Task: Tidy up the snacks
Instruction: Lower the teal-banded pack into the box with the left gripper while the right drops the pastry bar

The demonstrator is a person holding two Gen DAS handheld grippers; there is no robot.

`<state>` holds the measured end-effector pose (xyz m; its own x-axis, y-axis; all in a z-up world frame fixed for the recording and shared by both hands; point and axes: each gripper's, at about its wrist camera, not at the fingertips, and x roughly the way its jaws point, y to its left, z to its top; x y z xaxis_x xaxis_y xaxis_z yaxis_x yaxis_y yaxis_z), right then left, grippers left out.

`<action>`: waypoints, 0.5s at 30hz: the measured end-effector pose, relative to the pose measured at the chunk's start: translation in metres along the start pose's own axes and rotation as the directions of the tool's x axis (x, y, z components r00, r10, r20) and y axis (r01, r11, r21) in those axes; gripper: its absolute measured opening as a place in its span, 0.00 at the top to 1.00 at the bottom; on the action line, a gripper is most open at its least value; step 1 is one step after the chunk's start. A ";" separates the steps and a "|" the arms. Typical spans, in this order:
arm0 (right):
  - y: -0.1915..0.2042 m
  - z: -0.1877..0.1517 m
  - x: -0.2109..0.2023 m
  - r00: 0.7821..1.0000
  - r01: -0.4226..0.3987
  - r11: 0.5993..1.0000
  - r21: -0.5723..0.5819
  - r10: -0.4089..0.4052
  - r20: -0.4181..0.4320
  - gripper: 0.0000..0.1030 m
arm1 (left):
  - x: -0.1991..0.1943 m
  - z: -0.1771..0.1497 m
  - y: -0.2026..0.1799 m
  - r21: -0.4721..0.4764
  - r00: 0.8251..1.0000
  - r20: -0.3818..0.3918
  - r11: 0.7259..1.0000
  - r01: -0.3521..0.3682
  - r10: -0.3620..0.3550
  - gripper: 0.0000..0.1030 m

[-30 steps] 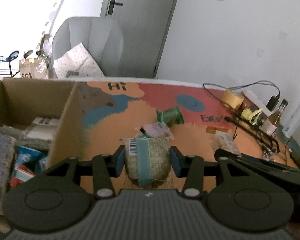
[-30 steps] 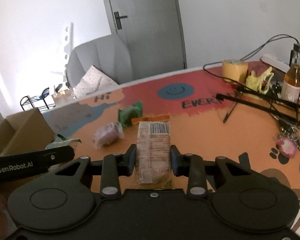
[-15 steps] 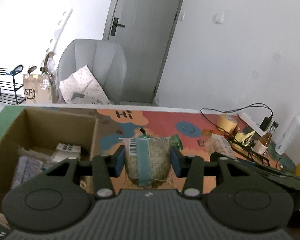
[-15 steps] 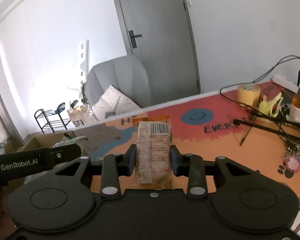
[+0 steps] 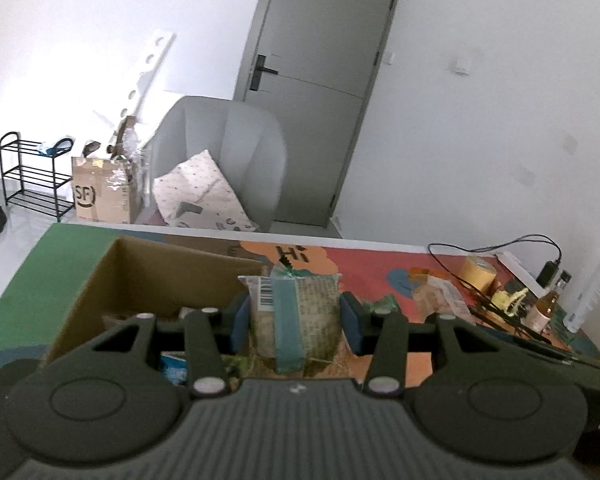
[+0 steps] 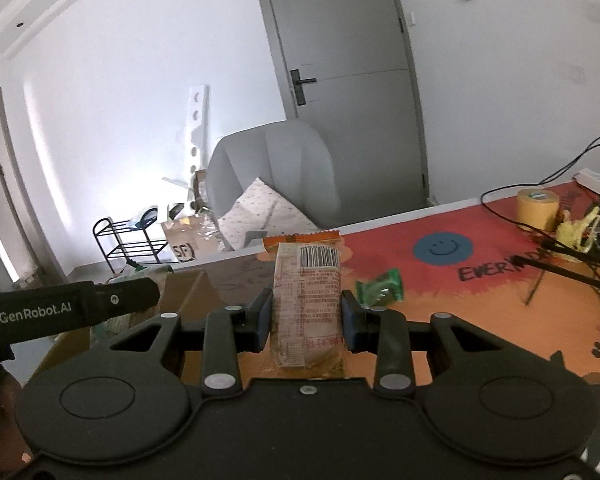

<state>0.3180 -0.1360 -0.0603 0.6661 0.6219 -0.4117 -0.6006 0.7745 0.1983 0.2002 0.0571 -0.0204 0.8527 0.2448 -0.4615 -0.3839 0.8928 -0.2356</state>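
a lived-in room of a home or small flat, used as a makeshift work spot. a grey door (image 5: pixel 320 92) with a black handle stands at upper centre in a plain white wall. left of it sit a grey armchair (image 5: pixel 228 148) with a dotted cushion (image 5: pixel 200 196), a taped courier box (image 5: pixel 100 192) and a black shoe rack (image 5: pixel 28 176) on the floor. the desk (image 6: pixel 480 280) at lower right wears a bright cartoon mat, strewn with cables (image 6: pixel 540 184) and a tape roll (image 6: pixel 537 208).

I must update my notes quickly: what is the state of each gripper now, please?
Left gripper: closed on the green-striped snack packet.
Right gripper: closed on the orange-edged snack packet.
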 end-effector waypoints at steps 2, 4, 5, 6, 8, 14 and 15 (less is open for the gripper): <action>0.005 0.001 0.002 1.000 -0.010 1.000 -0.007 0.010 0.000 0.68 | -0.002 0.002 0.007 -0.009 1.000 0.005 1.000 -0.012 0.012 0.55; 0.011 0.001 0.003 1.000 -0.021 1.000 -0.015 0.021 0.002 0.68 | -0.003 0.004 0.014 -0.018 1.000 0.008 1.000 -0.024 0.024 0.55; 0.014 0.001 0.004 1.000 -0.027 0.999 -0.018 0.027 0.003 0.68 | -0.004 0.005 0.017 -0.021 0.999 0.010 0.999 -0.031 0.031 0.55; 0.016 0.002 0.004 0.999 -0.034 0.999 -0.020 0.034 0.004 0.68 | -0.005 0.006 0.021 -0.025 0.999 0.013 0.999 -0.038 0.038 0.55; 0.021 0.003 0.006 0.999 -0.046 0.999 -0.030 0.046 0.004 0.68 | -0.005 0.008 0.028 -0.032 0.999 0.015 0.998 -0.050 0.050 0.55; 0.035 0.006 0.014 0.998 -0.069 0.996 -0.052 0.069 -0.002 0.68 | -0.003 0.013 0.051 -0.065 0.996 0.020 0.994 -0.087 0.089 0.55; 0.038 0.006 0.015 0.997 -0.073 0.996 -0.056 0.073 -0.003 0.68 | -0.003 0.014 0.056 -0.070 0.995 0.019 0.993 -0.092 0.093 0.55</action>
<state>0.3080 -0.0968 -0.0536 0.6194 0.6762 -0.3990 -0.6714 0.7196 0.1772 0.1816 0.1114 -0.0203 0.8198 0.3344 -0.4649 -0.4844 0.8379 -0.2515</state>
